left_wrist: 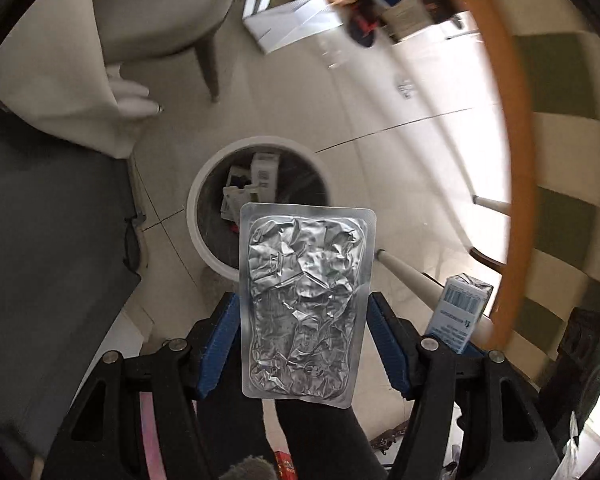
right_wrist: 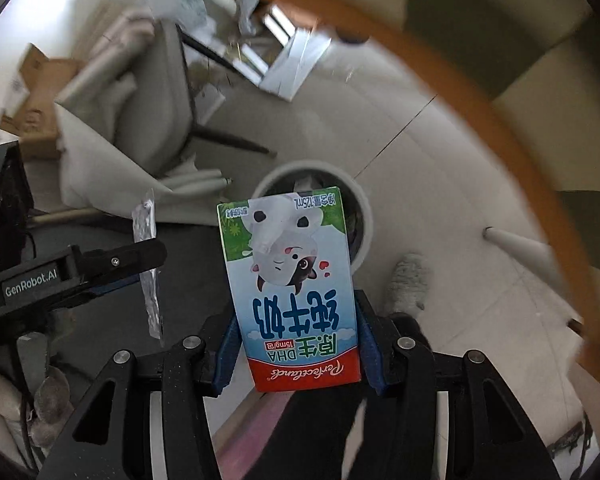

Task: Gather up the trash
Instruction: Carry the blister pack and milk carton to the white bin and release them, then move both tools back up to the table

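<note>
Left wrist view: left claw pinches a flat, crinkled silver foil blister pack by its edges above a round white trash bin. Right claw pinches a glossy rectangular milk carton over that bin's rim.

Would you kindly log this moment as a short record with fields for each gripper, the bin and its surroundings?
left gripper: shut on the foil blister pack, held flat-on to the left wrist camera
right gripper: shut on the milk carton, print upside down in the right wrist view
trash bin: round, white rim, on the tiled floor, beyond both held items
bin contents: small boxes and other packaging
nearby: white table leg, chair
</note>
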Demonstrator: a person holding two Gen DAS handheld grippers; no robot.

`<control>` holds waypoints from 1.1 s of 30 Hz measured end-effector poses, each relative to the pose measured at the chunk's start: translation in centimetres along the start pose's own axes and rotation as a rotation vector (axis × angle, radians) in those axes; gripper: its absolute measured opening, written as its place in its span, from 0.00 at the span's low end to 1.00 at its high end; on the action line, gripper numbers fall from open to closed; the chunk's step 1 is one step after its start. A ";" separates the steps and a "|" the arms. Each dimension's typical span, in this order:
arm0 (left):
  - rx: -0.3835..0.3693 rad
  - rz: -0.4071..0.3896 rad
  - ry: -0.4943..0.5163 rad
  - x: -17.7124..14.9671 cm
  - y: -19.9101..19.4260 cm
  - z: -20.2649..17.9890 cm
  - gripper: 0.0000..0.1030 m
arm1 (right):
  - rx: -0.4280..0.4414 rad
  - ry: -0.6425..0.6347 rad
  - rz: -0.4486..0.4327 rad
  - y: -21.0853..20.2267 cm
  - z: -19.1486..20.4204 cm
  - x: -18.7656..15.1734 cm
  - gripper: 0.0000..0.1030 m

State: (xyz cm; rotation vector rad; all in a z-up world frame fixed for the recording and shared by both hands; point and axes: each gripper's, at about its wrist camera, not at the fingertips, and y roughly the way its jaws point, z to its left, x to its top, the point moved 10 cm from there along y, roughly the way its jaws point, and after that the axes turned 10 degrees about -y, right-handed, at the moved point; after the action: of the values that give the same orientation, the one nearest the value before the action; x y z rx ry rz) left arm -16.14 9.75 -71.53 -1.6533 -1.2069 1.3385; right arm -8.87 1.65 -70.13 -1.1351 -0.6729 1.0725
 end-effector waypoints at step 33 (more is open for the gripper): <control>0.294 -0.244 0.024 -1.7 -1.8 9.2 0.94 | -0.285 -0.130 0.010 6.4 -1.9 0.1 0.99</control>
State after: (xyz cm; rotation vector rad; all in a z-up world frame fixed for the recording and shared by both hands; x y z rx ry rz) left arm -25.55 8.35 -71.49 -1.2696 -1.0980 1.2702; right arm -9.25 1.27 -76.80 -1.3202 -0.9458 1.0884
